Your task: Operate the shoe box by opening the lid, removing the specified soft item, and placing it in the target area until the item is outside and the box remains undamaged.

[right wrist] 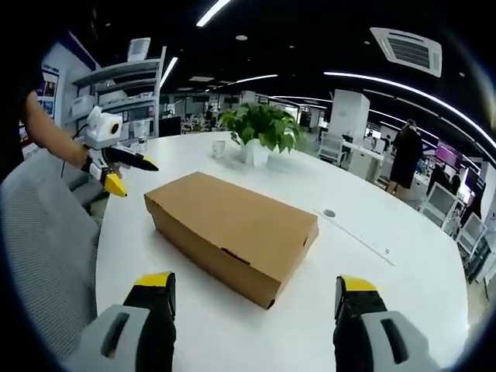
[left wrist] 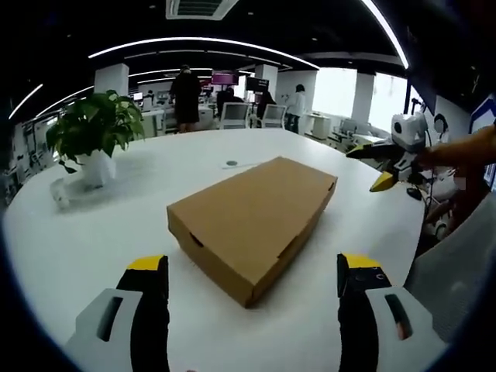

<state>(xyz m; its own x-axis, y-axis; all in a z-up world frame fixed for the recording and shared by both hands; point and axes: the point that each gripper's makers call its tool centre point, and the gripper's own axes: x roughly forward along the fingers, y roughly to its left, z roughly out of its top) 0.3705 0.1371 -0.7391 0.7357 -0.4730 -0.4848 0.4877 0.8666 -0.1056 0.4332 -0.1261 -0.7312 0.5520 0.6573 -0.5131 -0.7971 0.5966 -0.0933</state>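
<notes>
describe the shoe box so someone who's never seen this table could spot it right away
Start at the big round white table. Near its middle lies the shoe box, a long, flat, plain brown cardboard box with its lid closed, lying askew to both views. A potted plant stands toward the table's far edge, and the box is the table's one brown, flat-sided thing.

One cardboard shoe box (left wrist: pixel 252 225), lid shut, dead centre on the one white round table (left wrist: pixel 85 240). One potted plant (left wrist: pixel 94 132) at approx 10 o'clock of the box, one small glass (left wrist: pixel 60 194) beside it. My two tongs: left gripper (left wrist: pixel 253 288), right gripper (right wrist: pixel 256 298), both w/ jaws spread. Approx four people standing at 12 o'clock, far back.
</notes>
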